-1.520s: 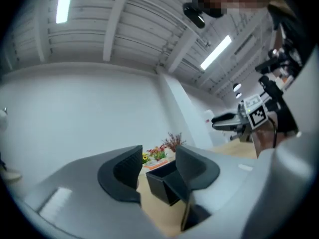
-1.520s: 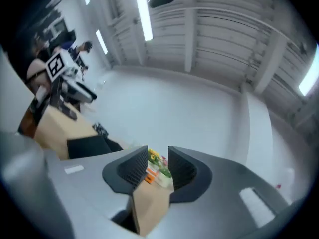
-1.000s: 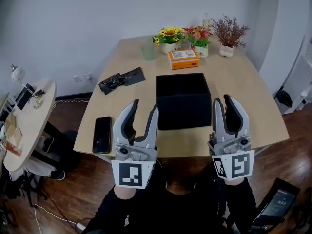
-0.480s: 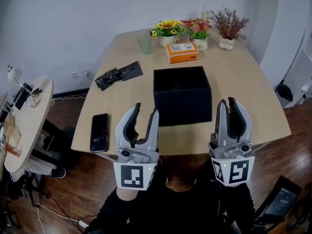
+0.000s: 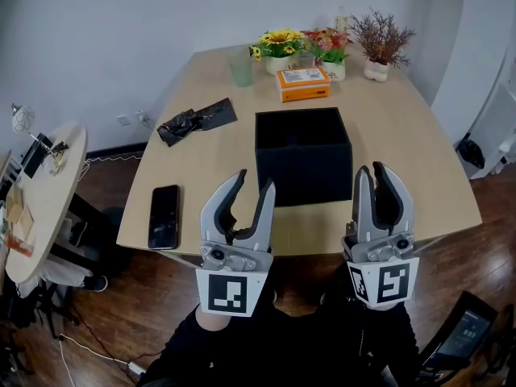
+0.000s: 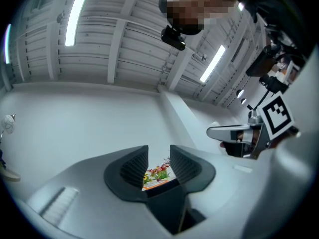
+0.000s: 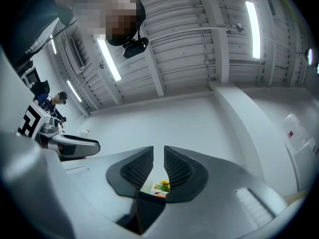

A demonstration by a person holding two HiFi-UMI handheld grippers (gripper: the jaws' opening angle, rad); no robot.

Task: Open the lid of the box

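The black box (image 5: pixel 304 156) stands at the middle of the wooden surface (image 5: pixel 403 151), square-on to the person, with no print showing on it; from above, the seam between lid and body cannot be made out. The left gripper (image 5: pixel 254 181) is held over the near edge of the surface, just short of the box's near left corner and apart from it; its jaws are closing, a clear gap is left between the pads, and nothing is between them. The right gripper (image 5: pixel 371 169) hangs beside the box's near right corner without touching it; its jaws are closing too, down to a narrow slit, with nothing in it. Each gripper carries a cube with a black-and-white square marker, a pattern without letters. A dark phone (image 5: pixel 164 217) lies at the left near edge; a crumpled black bag (image 5: pixel 196 120) lies further back; behind the box an orange carton (image 5: pixel 303 83) bears a white label, its print too small to read; beside it stand a green cup (image 5: pixel 240 68) and three potted plants (image 5: pixel 326 55).
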